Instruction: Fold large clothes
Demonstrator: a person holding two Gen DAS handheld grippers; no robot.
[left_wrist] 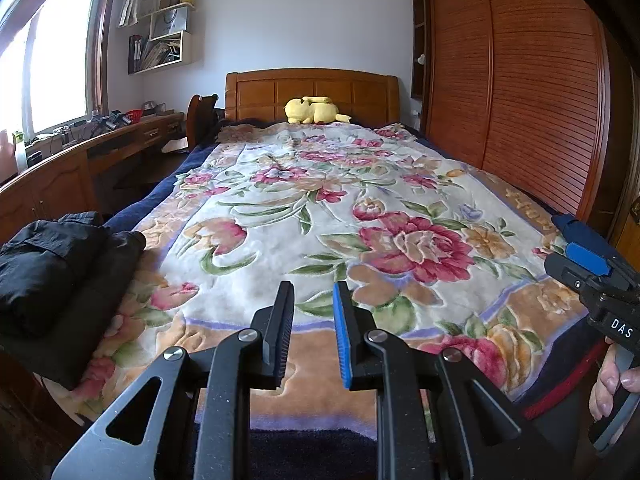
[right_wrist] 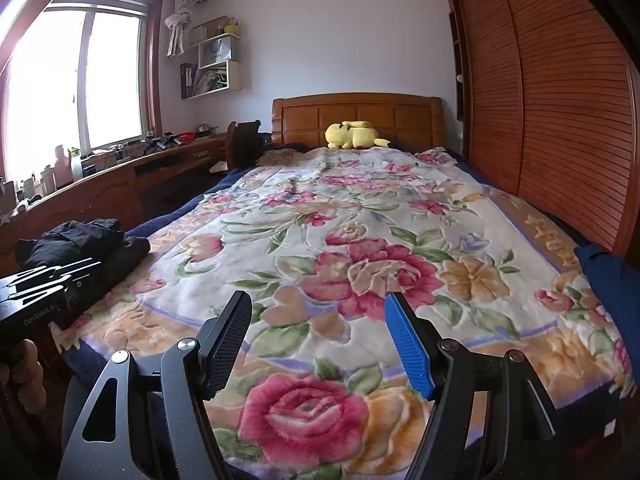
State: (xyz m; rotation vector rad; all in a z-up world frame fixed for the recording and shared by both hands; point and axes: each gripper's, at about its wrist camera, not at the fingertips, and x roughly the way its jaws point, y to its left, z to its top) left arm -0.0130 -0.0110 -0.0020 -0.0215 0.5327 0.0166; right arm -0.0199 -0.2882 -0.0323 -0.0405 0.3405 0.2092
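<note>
A folded pile of black clothes [left_wrist: 60,276] lies at the near left corner of the bed, also in the right wrist view [right_wrist: 80,244]. A blue garment [right_wrist: 612,308] lies at the bed's near right edge. My left gripper [left_wrist: 314,300] is open and empty above the foot of the floral blanket [left_wrist: 320,208]. My right gripper [right_wrist: 318,312] is open wide and empty, hovering over the blanket's foot [right_wrist: 360,240]. The right gripper also shows at the right edge of the left wrist view [left_wrist: 592,264].
A yellow plush toy [left_wrist: 314,110] lies by the wooden headboard [left_wrist: 312,88]. A slatted wardrobe [left_wrist: 520,100] runs along the bed's right side. A wooden desk [left_wrist: 80,152] with clutter stands under the window at left.
</note>
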